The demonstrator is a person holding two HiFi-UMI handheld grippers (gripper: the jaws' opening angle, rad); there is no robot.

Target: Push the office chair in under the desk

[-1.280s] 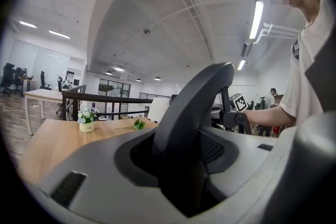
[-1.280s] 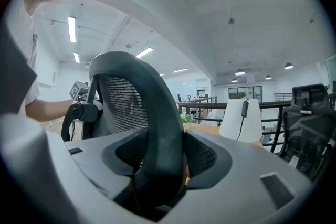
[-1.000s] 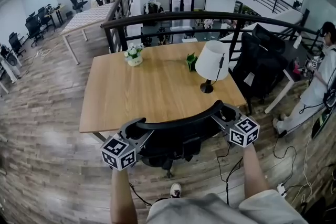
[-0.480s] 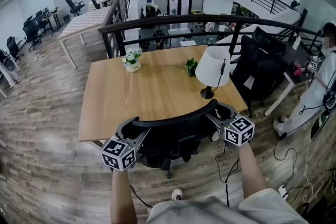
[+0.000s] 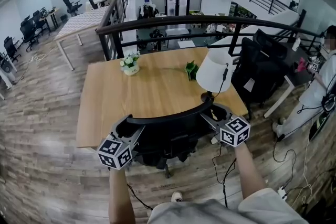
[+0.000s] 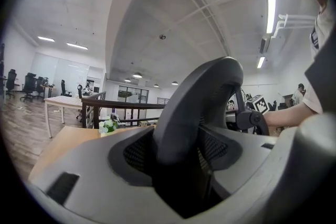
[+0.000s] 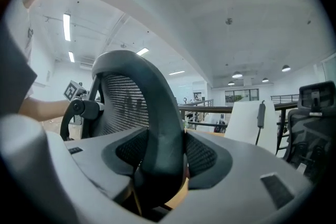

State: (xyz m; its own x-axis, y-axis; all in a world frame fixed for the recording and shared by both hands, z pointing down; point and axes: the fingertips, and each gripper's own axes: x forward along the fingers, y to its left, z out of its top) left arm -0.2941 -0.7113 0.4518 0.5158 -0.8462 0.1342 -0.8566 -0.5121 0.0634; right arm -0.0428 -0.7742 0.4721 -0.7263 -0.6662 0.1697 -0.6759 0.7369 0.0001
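Office chair [image 5: 168,139] stands at the near edge of the desk [image 5: 142,94], its back right up at that edge and the seat seemingly mostly underneath, so I'd judge the push nearly done. The right gripper [image 5: 212,112] is clamped on the right end of the back's top rim. The left gripper [image 5: 127,127] is letting go: its jaws are opening, with the rim between them but not pinched.

With one side held, a further shove would likely swing the chair instead of rolling it straight. The lamp [image 5: 214,73] stands near the tabletop's near right corner; a knock against that edge could rock it. Cables [image 5: 223,165] on the floor might snag a castor.
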